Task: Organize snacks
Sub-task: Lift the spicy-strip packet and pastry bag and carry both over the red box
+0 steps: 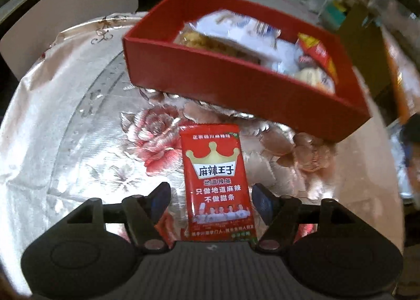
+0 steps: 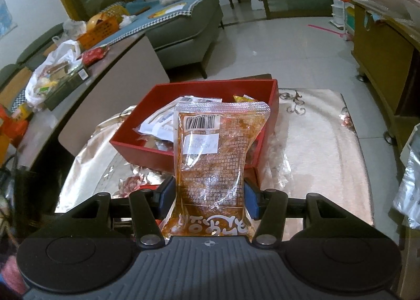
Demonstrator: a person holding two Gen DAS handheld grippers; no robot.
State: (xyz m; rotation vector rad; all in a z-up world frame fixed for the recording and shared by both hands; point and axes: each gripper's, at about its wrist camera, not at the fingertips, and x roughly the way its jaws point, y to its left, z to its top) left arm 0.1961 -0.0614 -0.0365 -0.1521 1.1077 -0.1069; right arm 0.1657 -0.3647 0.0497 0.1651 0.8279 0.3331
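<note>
Home living room: sofa (image 2: 183, 27), tiled floor (image 2: 288, 48).

The red box (image 1: 236, 84) stands across the far middle of the counter (image 1: 65, 116), its near wall barring a level path; its open top is crowded with snack packets (image 1: 236, 35). Left of the box the flowered cloth lies bare, and in the right wrist view so does the stretch to its right (image 2: 315, 142). A red spicy-strip packet (image 1: 216, 182) lies flat just before the box, between the left tool's (image 1: 210, 195) spread fingers.
</note>
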